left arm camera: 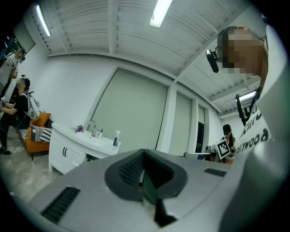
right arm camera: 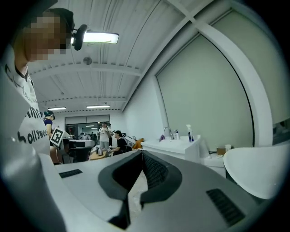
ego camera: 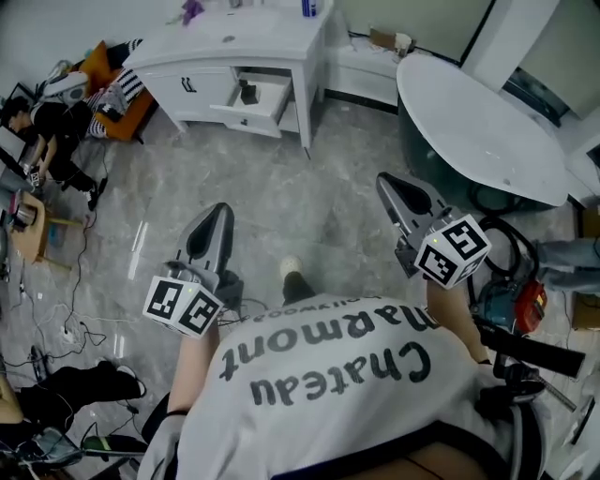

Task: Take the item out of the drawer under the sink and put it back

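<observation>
A white sink cabinet (ego camera: 234, 47) stands at the far end of the floor, with one drawer (ego camera: 251, 105) pulled open. A small dark item (ego camera: 248, 92) stands inside the drawer. Both grippers are held close to the person's body, well short of the cabinet. My left gripper (ego camera: 217, 216) points toward the cabinet with its jaws shut and nothing between them. My right gripper (ego camera: 390, 184) is also shut and empty. The cabinet (left arm camera: 77, 147) appears low on the left in the left gripper view, and the same cabinet (right arm camera: 174, 146) sits far off in the right gripper view.
A large white bathtub (ego camera: 478, 122) fills the right side. Seated people, an orange chair (ego camera: 112, 89) and cables crowd the left edge. Power tools (ego camera: 511, 305) lie on the floor at the right. A spray bottle (ego camera: 308, 7) stands on the cabinet top.
</observation>
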`<action>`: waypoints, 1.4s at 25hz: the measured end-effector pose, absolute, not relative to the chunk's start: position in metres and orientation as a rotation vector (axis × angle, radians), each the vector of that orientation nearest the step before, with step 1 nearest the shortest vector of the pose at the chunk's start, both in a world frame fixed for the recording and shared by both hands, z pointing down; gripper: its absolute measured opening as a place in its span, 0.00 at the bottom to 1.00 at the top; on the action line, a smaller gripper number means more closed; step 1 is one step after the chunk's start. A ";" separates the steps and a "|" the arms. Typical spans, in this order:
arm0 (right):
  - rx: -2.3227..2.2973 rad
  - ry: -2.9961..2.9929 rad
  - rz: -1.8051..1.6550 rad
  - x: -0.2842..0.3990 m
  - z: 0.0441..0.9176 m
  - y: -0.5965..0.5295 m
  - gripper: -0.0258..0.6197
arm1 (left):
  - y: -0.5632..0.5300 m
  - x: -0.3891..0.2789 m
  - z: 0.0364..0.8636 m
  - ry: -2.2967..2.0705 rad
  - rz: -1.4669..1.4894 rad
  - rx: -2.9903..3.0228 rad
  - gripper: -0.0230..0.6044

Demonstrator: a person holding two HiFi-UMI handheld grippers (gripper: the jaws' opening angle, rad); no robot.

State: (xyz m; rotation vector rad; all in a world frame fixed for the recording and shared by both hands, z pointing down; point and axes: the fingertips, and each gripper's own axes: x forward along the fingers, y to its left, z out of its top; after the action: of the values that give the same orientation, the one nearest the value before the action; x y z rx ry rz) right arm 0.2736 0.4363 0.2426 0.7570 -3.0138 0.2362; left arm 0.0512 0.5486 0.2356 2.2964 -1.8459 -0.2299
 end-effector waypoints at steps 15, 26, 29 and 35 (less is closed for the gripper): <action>0.855 -3.019 0.248 0.170 0.227 0.338 0.06 | 0.444 -0.061 0.229 -1.833 -0.104 2.387 0.05; 0.890 -2.980 0.237 0.123 0.232 0.297 0.06 | 0.400 -0.112 0.239 -1.779 -0.101 2.400 0.05; 0.897 -2.969 0.228 0.115 0.231 0.289 0.06 | 0.391 -0.119 0.240 -1.773 -0.094 2.413 0.05; 0.881 -2.953 0.207 0.104 0.228 0.277 0.06 | 0.378 -0.125 0.241 -1.783 -0.062 2.424 0.05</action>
State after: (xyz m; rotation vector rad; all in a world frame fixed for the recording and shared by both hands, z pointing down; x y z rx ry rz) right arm 0.1037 0.2773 0.2284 0.8812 -2.9533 0.2070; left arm -0.1255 0.3783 0.2414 2.4245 -1.7830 -0.0617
